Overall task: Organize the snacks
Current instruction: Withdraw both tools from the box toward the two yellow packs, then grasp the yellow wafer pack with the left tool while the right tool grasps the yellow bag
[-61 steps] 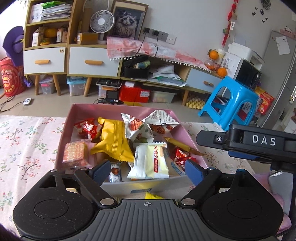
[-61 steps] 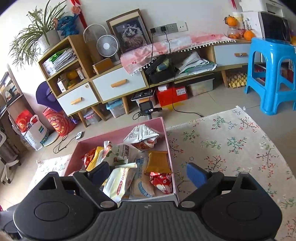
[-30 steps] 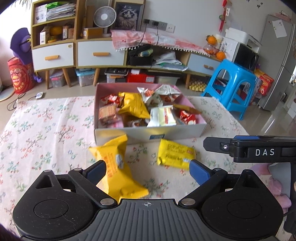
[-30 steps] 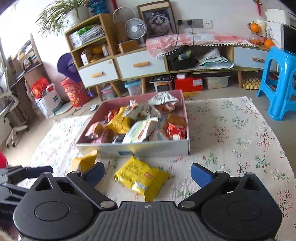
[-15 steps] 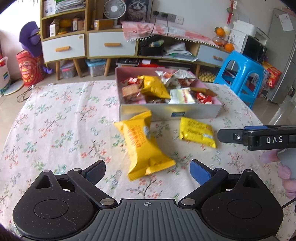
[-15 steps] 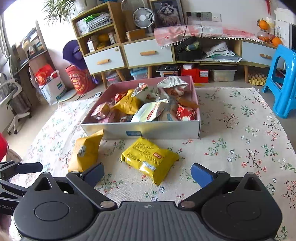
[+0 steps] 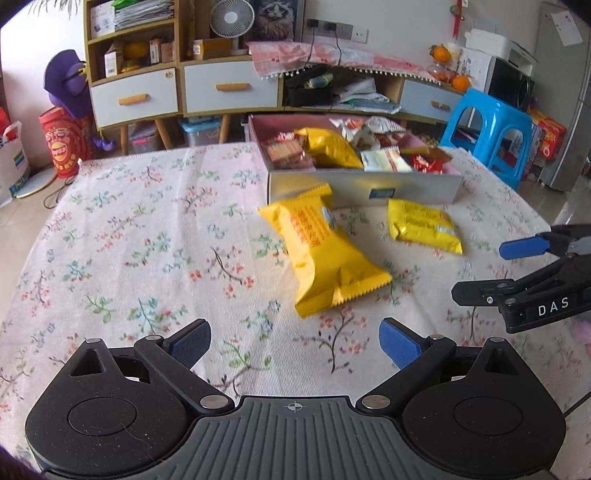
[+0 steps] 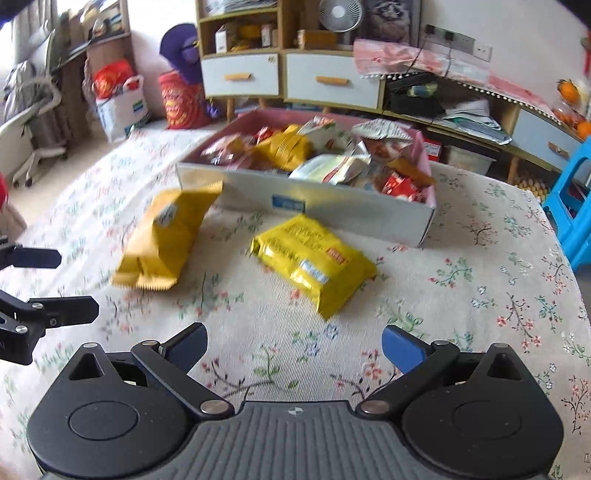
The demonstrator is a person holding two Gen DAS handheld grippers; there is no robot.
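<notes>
Both tongs, left [image 7: 293, 345] and right [image 8: 293, 349], gape wide and empty over a floral-clothed counter [image 7: 147, 258]. Two yellow snack bags [image 7: 325, 254] [image 8: 314, 258] lie just in front of a pink-lined box [image 7: 364, 188] heaped with snacks. Beyond stand blue-fronted drawer cabinets [image 7: 229, 86], a fan [image 7: 232, 16] and a blue stool [image 7: 495, 134].

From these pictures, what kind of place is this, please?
Most likely a home living room: a table with a floral cloth holding a snack box, a cabinet with drawers behind, a blue plastic stool.
</notes>
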